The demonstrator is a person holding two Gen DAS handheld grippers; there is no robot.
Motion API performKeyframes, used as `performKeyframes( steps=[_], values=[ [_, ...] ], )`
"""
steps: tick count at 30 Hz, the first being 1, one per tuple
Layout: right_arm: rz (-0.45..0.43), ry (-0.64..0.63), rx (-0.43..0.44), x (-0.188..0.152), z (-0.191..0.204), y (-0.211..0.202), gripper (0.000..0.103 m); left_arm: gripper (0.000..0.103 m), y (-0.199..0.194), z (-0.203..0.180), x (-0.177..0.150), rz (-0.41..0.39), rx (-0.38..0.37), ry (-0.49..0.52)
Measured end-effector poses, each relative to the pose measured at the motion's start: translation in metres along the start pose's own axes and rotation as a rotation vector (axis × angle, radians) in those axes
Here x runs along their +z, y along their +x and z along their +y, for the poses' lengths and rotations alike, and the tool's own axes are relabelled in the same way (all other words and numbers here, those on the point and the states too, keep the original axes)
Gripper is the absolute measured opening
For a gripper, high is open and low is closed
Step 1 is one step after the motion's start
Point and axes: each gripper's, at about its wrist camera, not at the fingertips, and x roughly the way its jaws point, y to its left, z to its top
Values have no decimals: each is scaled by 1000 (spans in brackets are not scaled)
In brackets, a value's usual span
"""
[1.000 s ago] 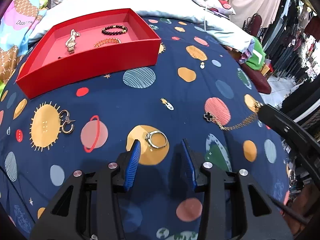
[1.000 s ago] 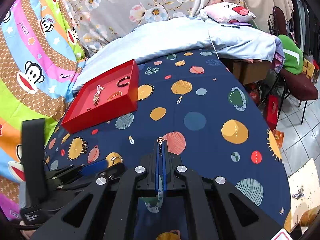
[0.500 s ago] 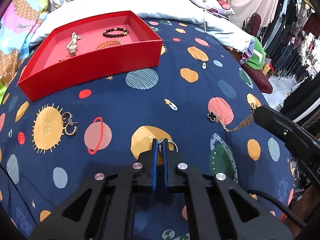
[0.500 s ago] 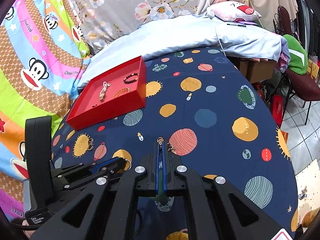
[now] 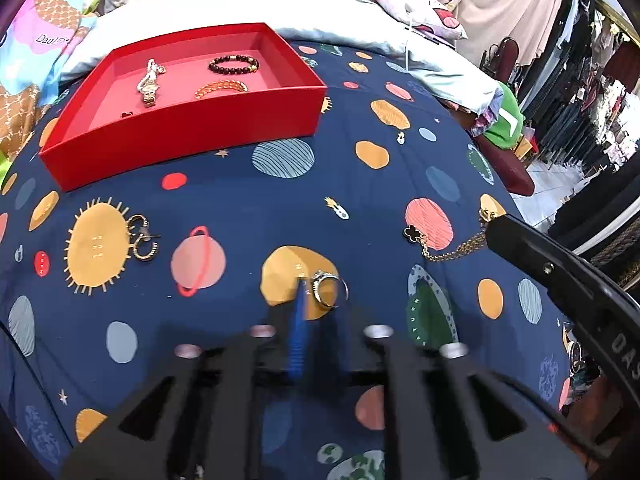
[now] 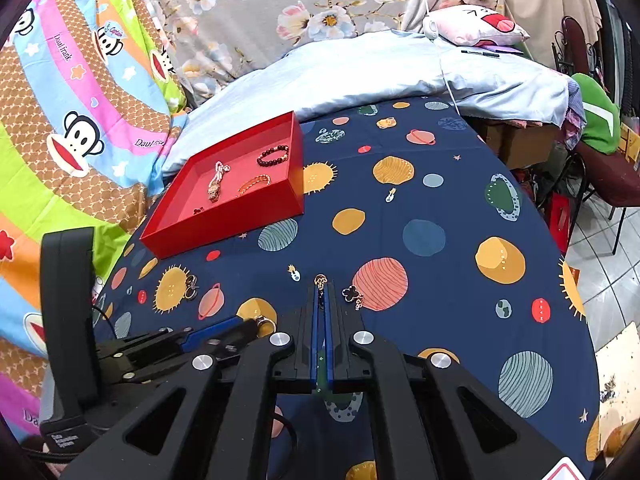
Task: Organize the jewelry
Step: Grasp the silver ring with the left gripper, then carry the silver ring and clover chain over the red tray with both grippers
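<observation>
A red tray [image 5: 192,136] at the back left holds a watch [image 5: 150,82], a dark bead bracelet [image 5: 233,65] and an orange bracelet [image 5: 221,89]; the tray also shows in the right wrist view [image 6: 224,216]. My left gripper [image 5: 316,300] is blurred and looks shut on a silver ring [image 5: 329,289] just above the cloth; in the right wrist view [image 6: 256,325] the ring [image 6: 267,323] sits at its tips. My right gripper [image 6: 320,292] is shut on a gold chain necklace [image 5: 452,250] with a black clover pendant [image 6: 352,294]. Hoop earrings [image 5: 142,236] lie at the left.
The table wears a dark blue planet-print cloth [image 5: 360,200]. A light blue quilt [image 6: 380,72] and a pillow [image 6: 476,30] lie behind it. A chair with green cloth [image 6: 596,120] stands at the right edge. Patterned bedding [image 6: 72,120] hangs at the left.
My left gripper closed around the ring a second ago and now holds it, moving and blurred. My right gripper stays shut on the necklace and has drawn back slightly.
</observation>
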Motion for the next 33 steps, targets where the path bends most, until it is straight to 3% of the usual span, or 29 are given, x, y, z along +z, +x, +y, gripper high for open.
performKeyframes(
  steps=[7, 11, 12, 25, 33],
  values=[
    [1, 10, 2, 0, -5, 0, 2, 28, 13, -10, 1, -4, 48, 19],
    [5, 11, 7, -1, -5, 1, 2, 8, 14, -7, 2, -8, 58, 17],
    [7, 10, 9, -2, -4, 1, 2, 7, 14, -5, 2, -2, 48, 11],
    [7, -12, 24, 1, 6, 2, 2, 6, -9, 6, -3, -18, 20, 14],
    [-3, -50, 39, 10, 22, 1, 2, 6, -41, 23, 5, -69, 28, -29]
  ],
)
